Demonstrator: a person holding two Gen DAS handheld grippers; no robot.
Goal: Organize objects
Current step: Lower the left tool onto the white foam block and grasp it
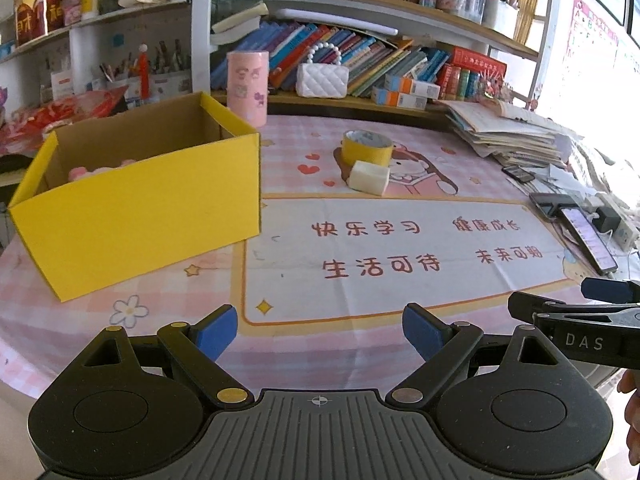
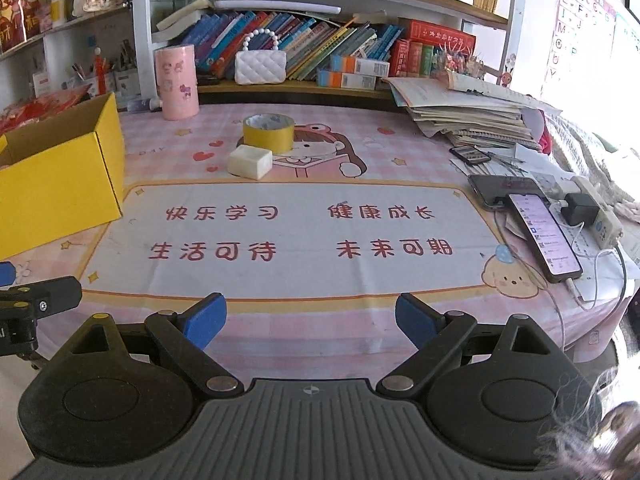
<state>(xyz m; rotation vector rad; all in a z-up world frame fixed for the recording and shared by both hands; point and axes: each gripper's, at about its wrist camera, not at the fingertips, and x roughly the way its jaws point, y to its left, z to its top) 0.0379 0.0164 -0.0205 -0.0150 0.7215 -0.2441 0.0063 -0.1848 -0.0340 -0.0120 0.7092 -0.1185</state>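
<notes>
A yellow cardboard box [image 1: 136, 216] stands open on the left of the pink table mat, with something pink [image 1: 86, 172] lying inside; it also shows in the right wrist view [image 2: 60, 184]. A yellow tape roll [image 1: 367, 147] [image 2: 268, 131] and a cream block [image 1: 368, 177] [image 2: 250, 162] sit together near the middle back of the mat. My left gripper [image 1: 320, 330] is open and empty above the mat's front edge. My right gripper [image 2: 311, 320] is open and empty, just right of the left one.
A pink cylinder [image 2: 176, 82] stands at the back near the bookshelf. A stack of papers [image 2: 472, 114], two phones [image 2: 544, 236] and a charger with cables [image 2: 588, 216] crowd the right side. A white quilted bag [image 2: 260, 66] sits on the shelf ledge.
</notes>
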